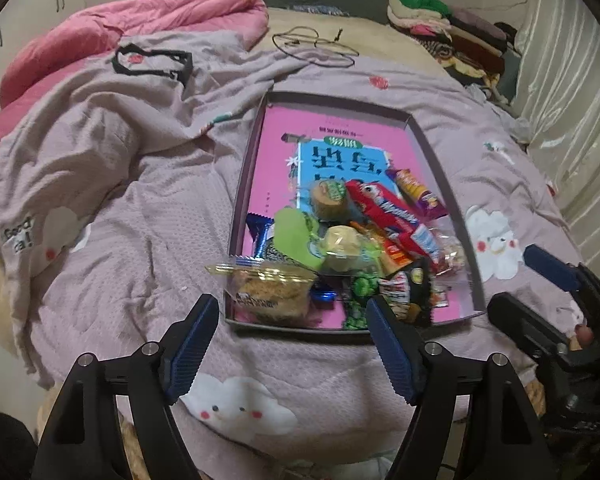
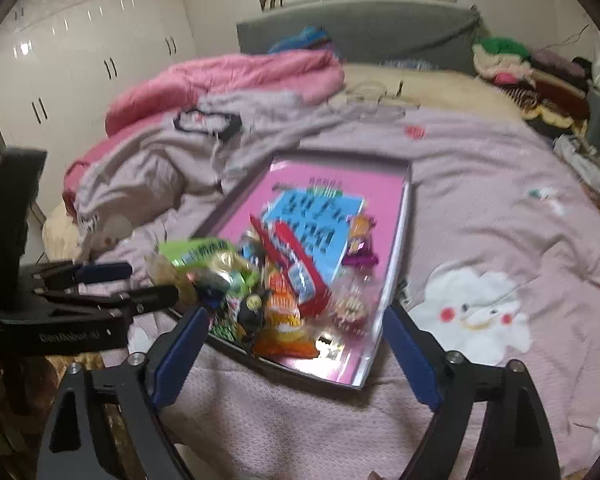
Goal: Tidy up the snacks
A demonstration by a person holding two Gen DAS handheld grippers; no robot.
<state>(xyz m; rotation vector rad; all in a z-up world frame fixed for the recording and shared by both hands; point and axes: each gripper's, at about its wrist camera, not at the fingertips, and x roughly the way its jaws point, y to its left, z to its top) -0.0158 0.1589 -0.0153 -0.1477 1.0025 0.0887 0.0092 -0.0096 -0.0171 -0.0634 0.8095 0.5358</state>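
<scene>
Snacks (image 1: 352, 248) in bright crinkly wrappers, red, green, orange and clear, lie heaped in a shallow pink-lined tray (image 1: 440, 168) on the bed (image 1: 140, 200), just ahead of the left claw (image 1: 296, 344). Both claws, left and right (image 2: 296, 356), gape wide, holding nothing.

I'm over a bed (image 1: 148, 240) spread with a mauve quilt printed with cloud faces. A pink duvet (image 1: 100, 36) is bunched at upper left, a grey headboard (image 2: 364, 32) along the top. Glossy white wardrobe doors (image 2: 80, 48) fill the upper left of the right view. Folded clothes (image 1: 452, 36) stack at upper right beside a pale curtain (image 1: 572, 100).
</scene>
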